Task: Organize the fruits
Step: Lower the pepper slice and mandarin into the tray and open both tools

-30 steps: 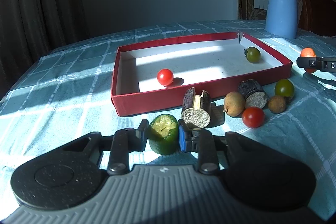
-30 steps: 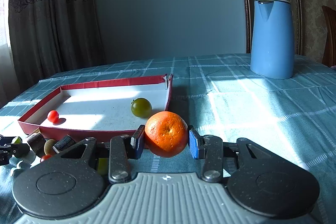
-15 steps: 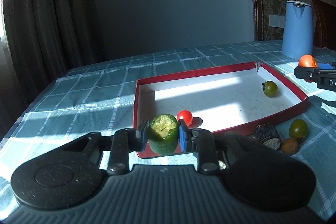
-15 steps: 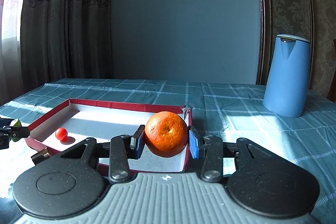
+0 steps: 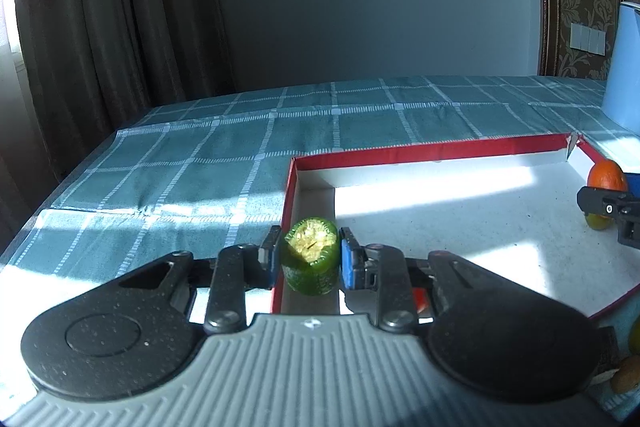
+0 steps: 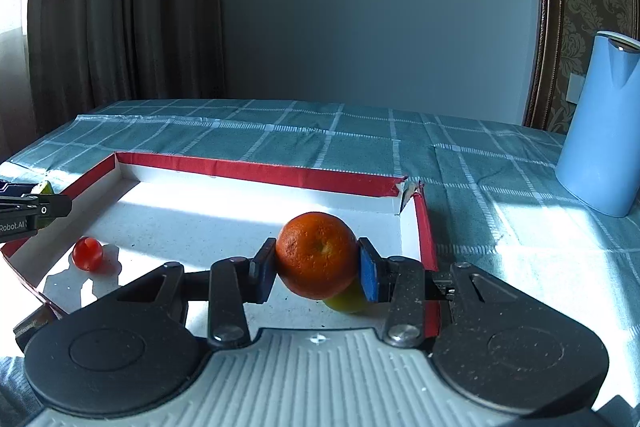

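- The left gripper has its jaws clenched on a green cut fruit piece, held just over the near-left corner of the red tray, cut face up.
- The right gripper grips an orange between its blue pads — above the tray's right end, close to the torn corner.
- A red cherry tomato lies on the tray's white floor at the left; a green fruit peeks out beneath the orange.
- A blue kettle stands on the checked surface, well apart from the tray — to its right.
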A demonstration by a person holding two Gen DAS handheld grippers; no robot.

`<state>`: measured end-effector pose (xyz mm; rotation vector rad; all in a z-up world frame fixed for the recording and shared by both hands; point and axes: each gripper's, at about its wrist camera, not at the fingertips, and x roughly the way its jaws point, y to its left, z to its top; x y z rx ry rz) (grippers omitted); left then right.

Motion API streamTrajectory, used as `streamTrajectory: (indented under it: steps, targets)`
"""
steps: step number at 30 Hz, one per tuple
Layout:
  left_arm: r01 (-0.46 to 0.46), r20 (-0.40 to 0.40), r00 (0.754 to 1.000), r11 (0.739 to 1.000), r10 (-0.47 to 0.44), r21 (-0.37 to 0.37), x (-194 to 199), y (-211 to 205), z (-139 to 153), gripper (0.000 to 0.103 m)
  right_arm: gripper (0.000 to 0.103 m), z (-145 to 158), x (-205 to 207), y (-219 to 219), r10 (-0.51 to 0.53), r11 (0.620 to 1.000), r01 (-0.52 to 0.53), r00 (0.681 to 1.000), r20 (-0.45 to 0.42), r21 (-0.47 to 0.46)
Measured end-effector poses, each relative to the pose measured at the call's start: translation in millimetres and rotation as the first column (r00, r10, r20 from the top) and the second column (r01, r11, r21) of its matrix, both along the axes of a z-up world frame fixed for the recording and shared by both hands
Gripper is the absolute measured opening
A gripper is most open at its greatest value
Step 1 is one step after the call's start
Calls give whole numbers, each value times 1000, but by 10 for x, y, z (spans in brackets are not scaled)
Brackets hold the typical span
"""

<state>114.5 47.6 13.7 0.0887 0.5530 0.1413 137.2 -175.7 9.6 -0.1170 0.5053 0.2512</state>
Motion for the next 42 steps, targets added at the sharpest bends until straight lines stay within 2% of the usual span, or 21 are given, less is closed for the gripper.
streamTrajectory:
  steps: [2,6,10,19,26,29,31,32,33,35,39,42]
  targets:
    - [-4,1,1000,1000,4,20,53,-28,-6,26,41,8,35,29,0,1000,0,1000,3,-4]
    - [5,-22,1000,1000,-5,15,196,-64,-42,26,41,-3,78,97,12,1000,-11,1000,8,-24]
    - [10,-54,999,997,-6,70,305,-155,-149,26,41,-28,81,155,34,999,-33,999,1,-39]
    - [13,-84,996,998,-8,60,365,-165,-218,29,41,-71,127,207,33,997,-34,999,-12,-64]
    - [49,-54,998,995,-45,87,303,-253,-212,72,41,-82,129,237,32,996,-32,999,-10,-80]
    - [65,-45,997,991,-61,116,278,-317,-224,80,43,-85,130,239,34,996,-35,999,-9,-82]
    - [88,-39,996,990,-84,107,255,-328,-217,90,52,-86,121,237,41,996,-41,999,-5,-80]
    - [95,-32,995,991,-92,100,242,-323,-207,94,61,-80,113,227,45,996,-45,999,-3,-71]
    - [96,-19,995,991,-94,95,226,-319,-192,96,66,-74,109,215,46,997,-46,999,-1,-62]
    - [93,1,996,992,-94,90,206,-305,-172,103,69,-54,105,176,48,999,-48,999,-5,-26]
    - [135,-22,991,989,-134,59,184,-276,-170,103,69,-45,83,143,36,999,-36,999,-2,-15]
    - [141,-16,990,986,-140,87,77,-288,-181,103,69,-23,4,80,27,1000,-27,1000,14,3]
